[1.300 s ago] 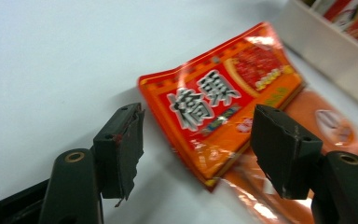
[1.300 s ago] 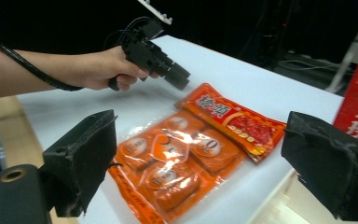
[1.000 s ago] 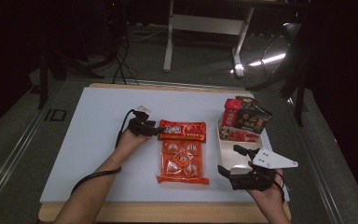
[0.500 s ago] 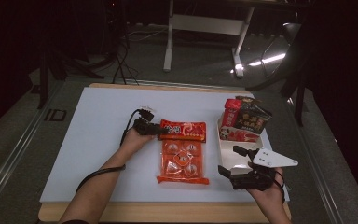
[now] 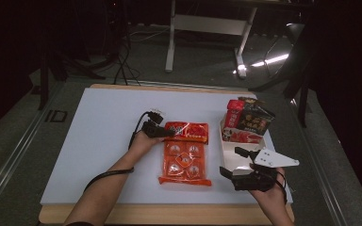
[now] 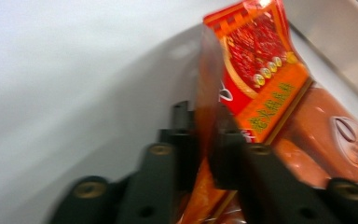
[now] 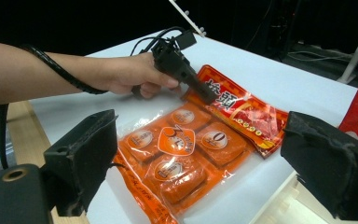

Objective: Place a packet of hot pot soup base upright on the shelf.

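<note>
1. High view: a white table (image 5: 99, 141) seen from above. Near its middle lies a red snack packet (image 5: 187, 132), its long axis running left to right. Just below it, touching or slightly overlapping it, lies an orange four-pack pouch (image 5: 185, 162) with its long axis running away from the person. The left gripper (image 5: 162, 132) meets the red packet's left end. The right gripper (image 5: 232, 162) hovers to the right of the pouch, jaws spread wide and empty, beside a white tray (image 5: 242, 157) that holds more packets.

2. Left gripper view: the two black jaws are closed on the thin edge of the red snack packet (image 6: 256, 74), which stretches up and to the right. The picture is blurred, so the grip's firmness is hard to judge.

3. Right gripper view: its jaws stand far apart with nothing between them. Beyond them lies the orange four-pack pouch (image 7: 177, 154); the left hand (image 7: 130, 74) holds its gripper against the red packet's near corner.
</note>
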### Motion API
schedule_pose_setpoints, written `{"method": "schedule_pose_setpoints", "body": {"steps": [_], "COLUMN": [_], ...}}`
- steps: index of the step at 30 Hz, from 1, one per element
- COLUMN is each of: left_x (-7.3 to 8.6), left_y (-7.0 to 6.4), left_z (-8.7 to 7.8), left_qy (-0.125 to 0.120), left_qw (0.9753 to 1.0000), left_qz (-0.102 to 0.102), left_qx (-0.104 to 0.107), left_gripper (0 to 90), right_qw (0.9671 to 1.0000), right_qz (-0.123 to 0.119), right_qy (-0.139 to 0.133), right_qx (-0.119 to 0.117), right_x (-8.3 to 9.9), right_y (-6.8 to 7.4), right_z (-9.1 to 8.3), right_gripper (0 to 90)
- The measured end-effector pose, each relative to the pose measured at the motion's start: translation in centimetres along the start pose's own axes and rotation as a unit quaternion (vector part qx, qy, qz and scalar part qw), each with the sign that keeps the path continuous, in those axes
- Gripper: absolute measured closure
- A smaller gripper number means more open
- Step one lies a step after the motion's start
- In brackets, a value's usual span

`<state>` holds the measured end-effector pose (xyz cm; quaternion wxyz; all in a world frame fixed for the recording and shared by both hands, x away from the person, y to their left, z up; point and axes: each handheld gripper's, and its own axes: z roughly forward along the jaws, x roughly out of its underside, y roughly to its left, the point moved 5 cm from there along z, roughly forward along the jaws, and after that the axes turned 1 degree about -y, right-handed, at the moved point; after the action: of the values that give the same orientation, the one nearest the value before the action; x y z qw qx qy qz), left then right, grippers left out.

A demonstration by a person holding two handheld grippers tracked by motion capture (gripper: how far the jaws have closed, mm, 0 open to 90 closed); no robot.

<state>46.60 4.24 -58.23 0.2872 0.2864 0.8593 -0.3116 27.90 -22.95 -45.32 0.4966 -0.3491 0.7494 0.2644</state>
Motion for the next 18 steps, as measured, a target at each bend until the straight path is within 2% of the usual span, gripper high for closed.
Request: {"method": "schedule_pose_setpoints", "body": {"steps": [2, 4, 5, 7, 12, 18], "left_x": [-0.1, -0.2, -0.2, -0.3, -0.6, -1.4], "left_y": [-0.3, -0.4, -0.6, -0.8, -1.4, -3.2], "left_z": [-0.1, -0.2, -0.5, -0.9, -2.4, -4.8], "left_qy": [0.003, 0.003, -0.005, -0.018, -0.048, -0.08], "left_qw": [0.9999, 0.9998, 0.9996, 0.9994, 0.9986, 0.9958], "left_qz": [0.011, 0.013, 0.021, 0.026, 0.021, 0.046], "left_qx": [-0.011, -0.014, -0.016, -0.016, -0.005, 0.0], "left_gripper": [89.1, 89.2, 89.5, 89.5, 89.6, 89.6], "right_qw": [1.0, 1.0, 1.0, 1.0, 0.9999, 0.9999], "right_qz": [0.0, 0.0, 0.002, 0.001, 0.003, 0.006], "right_qy": [0.001, 0.003, 0.002, 0.004, 0.002, 0.008], "right_qx": [0.002, 0.001, 0.0, 0.004, 0.01, 0.007], "right_x": [0.0, 0.0, 0.0, 0.0, 0.0, -0.1], "right_y": [0.0, -0.1, -0.1, -0.1, -0.3, -0.3], "right_z": [0.0, 0.1, 0.1, 0.0, -0.1, 0.0], "right_gripper": [10.7, 10.9, 13.5, 13.3, 13.2, 10.5]}}
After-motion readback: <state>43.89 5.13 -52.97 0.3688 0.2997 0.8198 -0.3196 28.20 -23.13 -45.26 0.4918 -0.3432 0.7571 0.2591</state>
